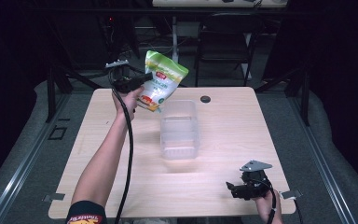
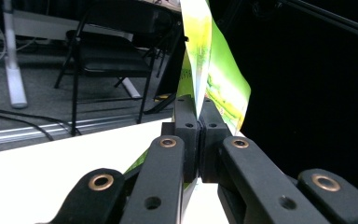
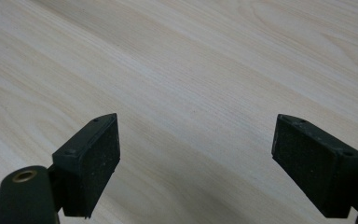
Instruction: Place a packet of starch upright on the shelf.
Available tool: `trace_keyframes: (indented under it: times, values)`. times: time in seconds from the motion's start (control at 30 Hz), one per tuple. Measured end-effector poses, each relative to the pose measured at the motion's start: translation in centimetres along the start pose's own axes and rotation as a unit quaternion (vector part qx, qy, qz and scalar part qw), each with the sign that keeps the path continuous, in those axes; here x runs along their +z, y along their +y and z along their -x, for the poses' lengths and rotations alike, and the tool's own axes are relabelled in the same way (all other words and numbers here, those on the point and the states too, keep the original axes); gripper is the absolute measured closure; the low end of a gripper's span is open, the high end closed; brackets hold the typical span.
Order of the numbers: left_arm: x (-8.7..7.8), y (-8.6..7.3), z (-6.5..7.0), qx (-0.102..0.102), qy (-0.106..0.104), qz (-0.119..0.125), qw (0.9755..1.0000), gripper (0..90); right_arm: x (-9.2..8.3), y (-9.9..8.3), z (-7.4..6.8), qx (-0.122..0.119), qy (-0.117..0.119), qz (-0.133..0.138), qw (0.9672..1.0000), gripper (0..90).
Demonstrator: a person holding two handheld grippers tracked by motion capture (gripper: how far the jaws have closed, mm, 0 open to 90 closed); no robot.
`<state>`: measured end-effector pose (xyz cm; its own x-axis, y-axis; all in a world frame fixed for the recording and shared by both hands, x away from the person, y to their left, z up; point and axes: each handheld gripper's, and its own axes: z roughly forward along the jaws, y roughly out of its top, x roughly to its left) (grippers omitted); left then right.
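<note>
Looking down from the high view, the left claw (image 1: 145, 77) is lifted above the far left part of the desk (image 1: 233, 126), clenched on a green and white pouch (image 1: 164, 79) that hangs tilted in the air just beyond the far left corner of a clear plastic tub (image 1: 180, 129). The tub sits empty near the middle of the desk, its long side running near to far. The right claw (image 1: 230, 187) rests low at the near right corner, well apart from the tub and the pouch, with its grey plate on top. A small dark round disc (image 1: 205, 99) lies on the desk just beyond the tub (what it is I cannot make out).

In the left gripper view, the claw (image 2: 198, 133) has its two black jaws pressed together on the thin edge of the pouch (image 2: 223, 84), which rises above them; a folding chair (image 2: 107, 56) stands on the floor behind.

In the right gripper view, the claw (image 3: 196, 154) stands released, its jaws wide apart over pale wood grain (image 3: 191, 70), nothing between the pads.
</note>
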<state>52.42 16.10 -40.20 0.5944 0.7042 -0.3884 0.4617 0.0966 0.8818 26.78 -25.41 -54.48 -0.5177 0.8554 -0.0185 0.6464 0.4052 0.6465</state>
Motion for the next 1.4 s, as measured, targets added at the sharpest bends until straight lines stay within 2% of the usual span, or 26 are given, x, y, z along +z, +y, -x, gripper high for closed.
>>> trace_keyframes:
  times: [0.3,0.53,0.57,0.6,0.63,0.7,0.83,1.07,1.1,1.27,1.4]
  values:
    - [2.0,-1.1,0.4,-0.021,-0.017,0.002,0.9996,88.9,0.0,0.0,-0.1,0.002,0.003,0.004,1.0,14.7]
    - [3.5,-1.8,0.7,-0.024,-0.025,-0.012,0.9993,88.9,0.0,0.0,-0.2,0.0,0.005,0.003,1.0,14.8]
    - [3.7,-1.9,0.7,-0.024,-0.026,-0.014,0.9993,88.9,-0.3,0.2,0.0,-0.016,-0.003,-0.012,0.9998,14.8]
    - [3.9,-2.1,0.7,-0.027,-0.029,-0.014,0.9991,88.9,-0.2,0.1,0.0,-0.016,-0.004,-0.012,0.9998,14.8]
    - [4.1,-2.2,0.7,-0.03,-0.029,-0.014,0.999,88.9,0.1,0.0,-0.2,-0.003,0.005,0.003,1.0,14.8]
    - [4.5,-2.5,0.8,-0.033,-0.033,-0.017,0.9988,88.9,-0.1,0.1,-0.1,-0.011,0.0,-0.004,0.9999,14.8]
    - [5.1,-3.1,0.7,-0.047,-0.041,-0.015,0.998,88.8,0.0,0.0,-0.2,-0.009,0.0,-0.001,1.0,14.8]
    - [6.5,-3.9,0.7,-0.057,-0.047,-0.024,0.997,88.8,0.0,0.1,-0.2,-0.01,0.001,-0.003,0.9999,14.8]
    - [6.7,-4.0,0.8,-0.057,-0.048,-0.025,0.9969,88.7,-0.1,0.1,-0.1,-0.016,-0.003,-0.01,0.9998,14.8]
    - [7.4,-4.5,0.9,-0.062,-0.051,-0.027,0.9964,88.7,0.0,0.0,-0.2,-0.007,-0.001,0.001,1.0,14.8]
    - [8.2,-5.3,0.9,-0.062,-0.05,-0.044,0.9958,88.7,-0.1,0.0,-0.2,-0.009,-0.003,-0.003,1.0,14.8]
